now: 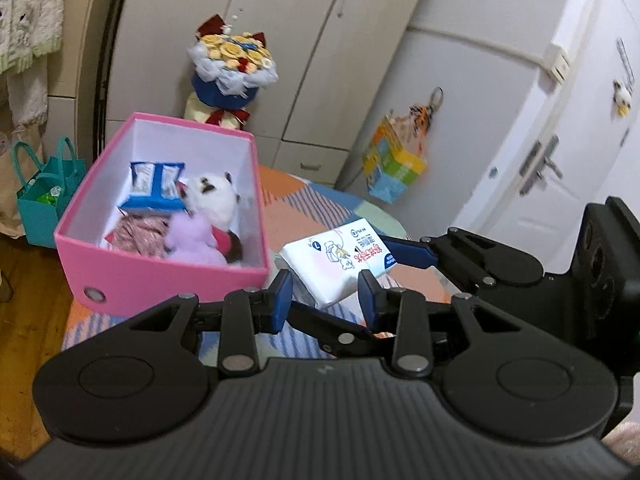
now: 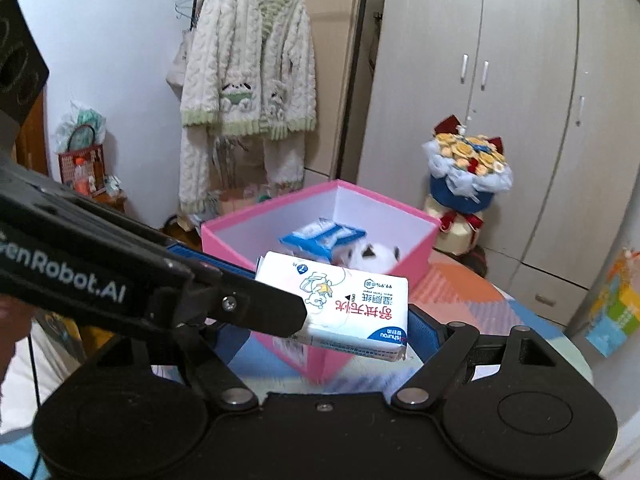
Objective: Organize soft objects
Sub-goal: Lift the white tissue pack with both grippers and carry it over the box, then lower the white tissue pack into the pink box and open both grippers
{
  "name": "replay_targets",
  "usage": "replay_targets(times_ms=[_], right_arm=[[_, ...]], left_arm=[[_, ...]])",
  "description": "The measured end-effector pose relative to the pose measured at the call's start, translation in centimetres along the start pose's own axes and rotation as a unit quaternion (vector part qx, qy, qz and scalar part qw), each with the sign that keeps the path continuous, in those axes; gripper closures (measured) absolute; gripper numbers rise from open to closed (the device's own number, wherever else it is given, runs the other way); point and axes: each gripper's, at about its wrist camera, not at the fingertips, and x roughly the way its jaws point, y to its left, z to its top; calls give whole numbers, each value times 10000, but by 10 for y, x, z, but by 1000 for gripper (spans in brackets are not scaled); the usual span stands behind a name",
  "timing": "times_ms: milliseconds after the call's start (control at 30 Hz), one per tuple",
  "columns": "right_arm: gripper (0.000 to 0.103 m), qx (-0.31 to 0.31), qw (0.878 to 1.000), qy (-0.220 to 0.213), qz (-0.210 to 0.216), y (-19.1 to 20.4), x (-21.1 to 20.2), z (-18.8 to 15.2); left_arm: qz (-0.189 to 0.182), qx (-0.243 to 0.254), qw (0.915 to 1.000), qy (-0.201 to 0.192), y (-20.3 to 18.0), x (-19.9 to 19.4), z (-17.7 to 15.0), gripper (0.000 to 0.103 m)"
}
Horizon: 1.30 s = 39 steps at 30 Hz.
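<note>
A pink box (image 1: 160, 276) (image 2: 416, 248) stands on a patterned table and holds a white plush (image 1: 214, 198) (image 2: 372, 256), a purple plush (image 1: 192, 240), a blue tissue pack (image 1: 154, 186) (image 2: 320, 238) and pink fabric (image 1: 136, 234). My right gripper (image 2: 332, 320) is shut on a white tissue pack (image 2: 344, 304) (image 1: 340, 264), held above the table to the right of the box. My left gripper (image 1: 326, 300) is open and empty, just in front of that pack, its body crossing the right wrist view.
A flower bouquet (image 1: 232, 72) (image 2: 466, 176) stands behind the box by the wardrobe. A teal bag (image 1: 46, 196) sits on the floor at left. A colourful bag (image 1: 394, 168) hangs by a white door. A fluffy robe (image 2: 248, 92) hangs on a rack.
</note>
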Motion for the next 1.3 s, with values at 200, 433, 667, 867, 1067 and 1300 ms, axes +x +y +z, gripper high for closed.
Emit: replay_targets(times_ms=[200, 433, 667, 867, 1067, 1300], right_arm=[[17, -76, 9998, -172, 120, -10, 37, 28], [17, 73, 9977, -178, 653, -34, 94, 55], [17, 311, 9920, 94, 1219, -51, 156, 68], [27, 833, 9840, 601, 1456, -74, 204, 67], [29, 1254, 9781, 723, 1497, -88, 217, 54], [28, 1236, 9805, 523, 1432, -89, 190, 42]], left_arm=[[83, -164, 9996, -211, 31, 17, 31, 69], [685, -304, 9963, -430, 71, 52, 62, 68], [1035, -787, 9914, -148, 121, 103, 86, 68], [1358, -1046, 9852, -9, 145, 135, 86, 68], [1837, -839, 9794, -51, 146, 139, 80, 59], [1871, -730, 9795, -120, 138, 121, 70, 50]])
